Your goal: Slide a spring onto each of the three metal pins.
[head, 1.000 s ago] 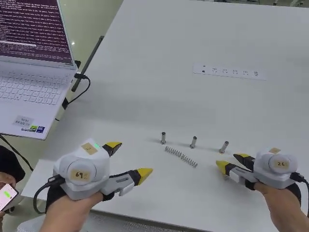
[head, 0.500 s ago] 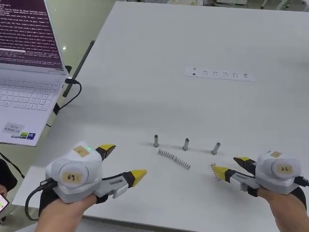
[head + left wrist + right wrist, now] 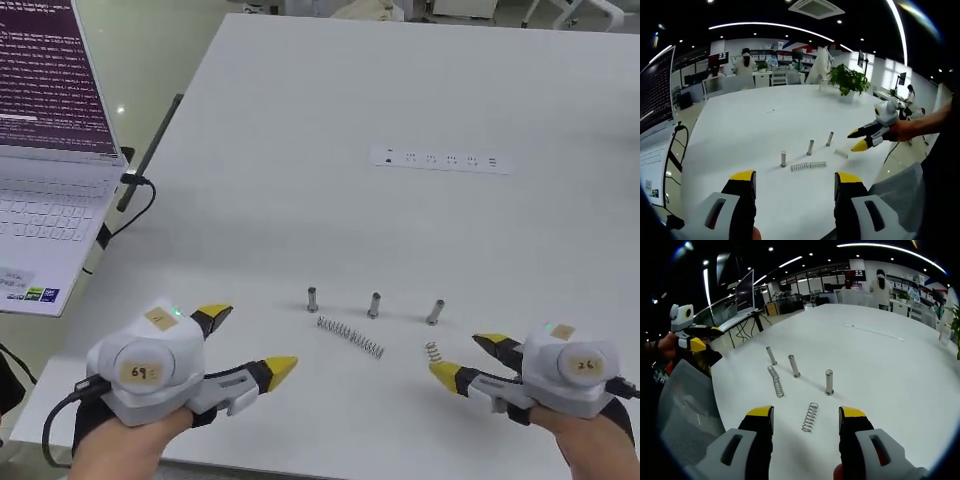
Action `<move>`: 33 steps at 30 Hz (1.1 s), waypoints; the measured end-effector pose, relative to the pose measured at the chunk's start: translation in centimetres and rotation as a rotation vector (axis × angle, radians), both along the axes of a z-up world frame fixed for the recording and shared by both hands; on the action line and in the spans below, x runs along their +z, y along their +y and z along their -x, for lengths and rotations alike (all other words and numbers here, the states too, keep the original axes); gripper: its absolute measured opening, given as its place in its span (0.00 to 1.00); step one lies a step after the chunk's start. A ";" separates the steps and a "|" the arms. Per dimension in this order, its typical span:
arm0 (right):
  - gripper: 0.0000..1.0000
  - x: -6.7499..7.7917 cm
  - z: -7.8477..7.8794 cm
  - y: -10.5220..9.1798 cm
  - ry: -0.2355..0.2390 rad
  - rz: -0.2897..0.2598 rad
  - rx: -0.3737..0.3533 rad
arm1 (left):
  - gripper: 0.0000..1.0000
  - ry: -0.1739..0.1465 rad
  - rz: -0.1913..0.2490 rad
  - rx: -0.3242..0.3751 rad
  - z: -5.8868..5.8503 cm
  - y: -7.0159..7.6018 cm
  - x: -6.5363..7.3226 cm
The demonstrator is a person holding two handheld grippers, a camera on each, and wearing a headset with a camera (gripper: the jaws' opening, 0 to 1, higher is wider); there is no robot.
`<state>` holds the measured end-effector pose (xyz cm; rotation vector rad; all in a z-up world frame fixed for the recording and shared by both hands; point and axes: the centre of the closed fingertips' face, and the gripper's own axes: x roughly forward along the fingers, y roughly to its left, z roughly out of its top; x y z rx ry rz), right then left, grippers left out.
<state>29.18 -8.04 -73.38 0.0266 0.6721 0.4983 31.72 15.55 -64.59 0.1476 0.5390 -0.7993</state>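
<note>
The left gripper (image 3: 248,341) and the right gripper (image 3: 463,357) hover released and empty over the near edge of the white table (image 3: 300,150). Three metal pins (image 3: 374,305) stand upright in a row just beyond them. A long spring (image 3: 350,337) lies flat near the left two pins, and a short spring (image 3: 432,351) lies just ahead of the right gripper's tips.

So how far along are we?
Nothing done: the three pins stand bare. Nothing in hand: left gripper and right gripper are open, empty. Long spring and short spring lie loose beside them, the short one before the right gripper. All three fittings remain.
</note>
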 end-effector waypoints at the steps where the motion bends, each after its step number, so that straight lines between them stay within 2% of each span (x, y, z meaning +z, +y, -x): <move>1: 0.51 0.2 0.1 0.1 -0.003 0.000 0.004 | 0.59 0.000 0.000 -0.001 0.0 0.0 0.0; 14: 0.56 1.6 1.6 0.6 -0.020 0.010 0.055 | 0.59 0.003 -0.005 -0.017 0.2 0.1 -0.3; 24: 0.62 3.0 3.1 1.8 -0.034 0.032 0.132 | 0.59 -0.003 -0.009 -0.036 0.2 0.0 -0.3; 33: 0.65 3.3 4.2 2.5 -0.028 0.027 0.151 | 0.59 0.006 -0.023 -0.057 0.6 0.1 -0.9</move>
